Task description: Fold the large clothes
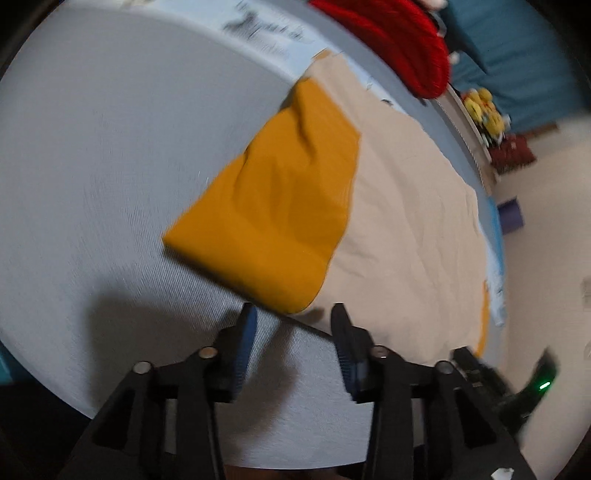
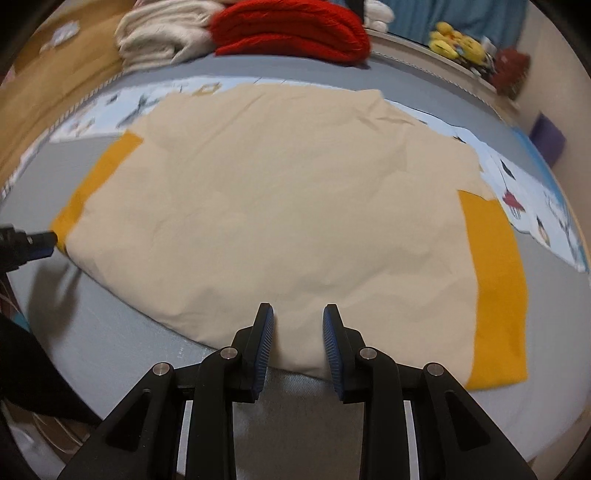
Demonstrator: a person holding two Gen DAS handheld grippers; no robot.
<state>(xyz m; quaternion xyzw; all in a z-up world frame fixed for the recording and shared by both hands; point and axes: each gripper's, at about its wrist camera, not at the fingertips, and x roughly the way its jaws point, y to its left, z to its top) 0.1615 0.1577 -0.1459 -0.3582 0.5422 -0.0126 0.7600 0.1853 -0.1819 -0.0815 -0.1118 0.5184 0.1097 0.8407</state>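
I have both tools over a grey bed (image 2: 147, 354) on which the garment, a cream shirt (image 2: 280, 206) with mustard sleeves, lies spread flat, hem towards me.

Left tool (image 1: 291, 314): jaws apart, nothing between them. It sits just short of the left mustard sleeve (image 1: 273, 206), which lies rumpled, spread out to the side of the cream body. The right wrist view shows this tool's tip (image 2: 40, 240) just beside that sleeve's cuff; I cannot tell if it touches.

Right tool (image 2: 298, 317): jaws apart, empty, poised above the hem edge near the middle of the body. The right mustard sleeve (image 2: 495, 295) lies flat, well to its right.

Step in hand, as I judge it: the sleeve folds are starting, left side first; no fold of the body shows yet.

Next move calls for closing the left tool on the cuff edge, pinching one layer only, then carrying it across onto the cream body. Motion blur in the left view limits my read of the cuff's exact edge.

A red knit (image 2: 291, 29) and a white knit (image 2: 162, 33) are stacked beyond the collar, well apart.
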